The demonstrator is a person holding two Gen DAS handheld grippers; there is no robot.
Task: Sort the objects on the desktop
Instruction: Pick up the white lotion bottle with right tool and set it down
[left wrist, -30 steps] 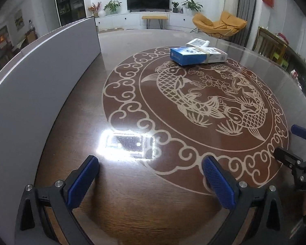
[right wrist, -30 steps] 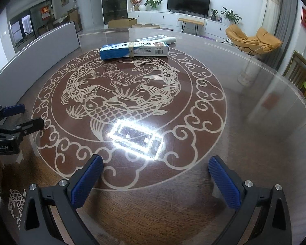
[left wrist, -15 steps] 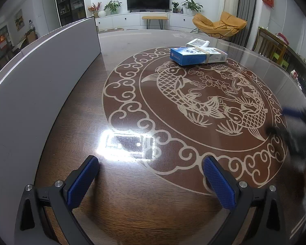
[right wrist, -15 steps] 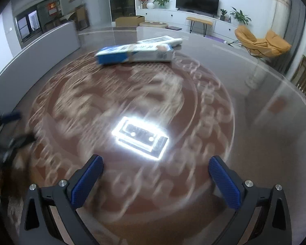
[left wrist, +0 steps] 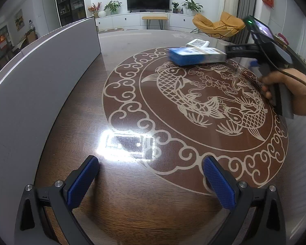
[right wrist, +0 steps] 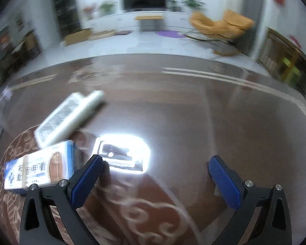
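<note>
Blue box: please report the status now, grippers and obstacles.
Left gripper open, empty. Right gripper open, empty, beside blue box. White tube just behind the box. Nothing between them.

1. The right wrist view is smeared throughout; the room behind the tabletop shows only as soft shapes.
2. The white tube is blurred there, its print unreadable.
3. The blue and white box is partly hidden behind one finger of the right gripper, and whether they touch cannot be told.
4. In the left wrist view the right gripper's tips are blurred and overlap the box, so contact cannot be judged.
5. The hand holding it is cut off by the picture's right edge.
6. Glare washes out part of the tabletop pattern.
</note>
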